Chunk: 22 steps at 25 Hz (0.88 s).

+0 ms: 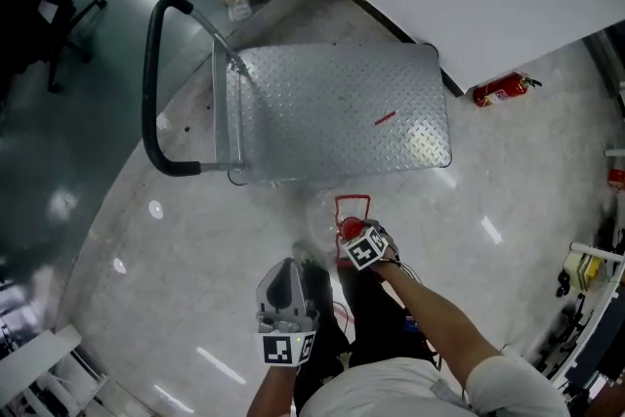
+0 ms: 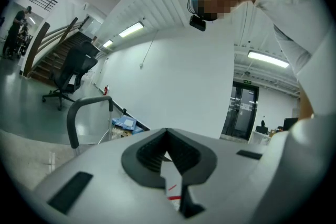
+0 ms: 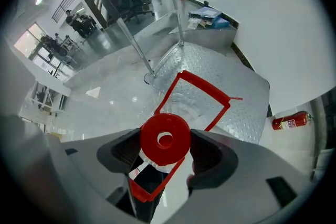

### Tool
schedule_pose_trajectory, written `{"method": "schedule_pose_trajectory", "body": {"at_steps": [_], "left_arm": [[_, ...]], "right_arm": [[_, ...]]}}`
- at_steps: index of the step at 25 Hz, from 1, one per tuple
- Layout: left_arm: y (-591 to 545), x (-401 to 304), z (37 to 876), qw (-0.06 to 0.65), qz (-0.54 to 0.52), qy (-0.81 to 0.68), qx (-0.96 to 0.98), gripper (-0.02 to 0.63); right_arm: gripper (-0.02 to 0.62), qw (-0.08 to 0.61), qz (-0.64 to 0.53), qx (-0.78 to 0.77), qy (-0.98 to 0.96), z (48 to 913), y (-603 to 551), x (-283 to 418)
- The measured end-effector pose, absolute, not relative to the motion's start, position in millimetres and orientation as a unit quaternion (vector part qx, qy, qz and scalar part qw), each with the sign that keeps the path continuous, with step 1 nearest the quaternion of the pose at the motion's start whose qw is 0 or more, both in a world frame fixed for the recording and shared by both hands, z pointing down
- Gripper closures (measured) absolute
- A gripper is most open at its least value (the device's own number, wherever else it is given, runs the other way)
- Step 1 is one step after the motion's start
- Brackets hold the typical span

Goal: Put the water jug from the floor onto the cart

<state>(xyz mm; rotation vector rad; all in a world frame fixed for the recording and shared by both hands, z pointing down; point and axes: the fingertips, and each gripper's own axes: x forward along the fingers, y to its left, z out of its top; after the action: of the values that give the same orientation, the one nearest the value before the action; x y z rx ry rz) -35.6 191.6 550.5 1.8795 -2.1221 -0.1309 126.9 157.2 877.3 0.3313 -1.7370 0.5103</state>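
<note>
Closest to the person, the left hand-held gripper [image 2: 167, 136] is closed on nothing. Just ahead, the right hand-held gripper [image 3: 165, 150] clamps the red-capped neck of the clear water jug [image 1: 349, 229], which is over the floor [image 1: 195, 239], just short of the steel cart's [image 1: 332, 112] near edge.

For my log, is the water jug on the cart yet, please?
Not yet: the water jug is beside the cart, over the floor, its cap between the right gripper's jaws.
</note>
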Motion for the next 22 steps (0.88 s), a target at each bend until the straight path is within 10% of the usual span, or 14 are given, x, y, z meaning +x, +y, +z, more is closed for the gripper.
{"method": "schedule_pose_trajectory", "body": {"at_steps": [22], "left_arm": [[58.1, -62.4, 441.3, 0.084, -0.078, -0.746, 0.656, 0.603]], "right_arm": [[0.301, 0.572, 0.151, 0.162, -0.790, 730.9, -20.0, 112.0]]}}
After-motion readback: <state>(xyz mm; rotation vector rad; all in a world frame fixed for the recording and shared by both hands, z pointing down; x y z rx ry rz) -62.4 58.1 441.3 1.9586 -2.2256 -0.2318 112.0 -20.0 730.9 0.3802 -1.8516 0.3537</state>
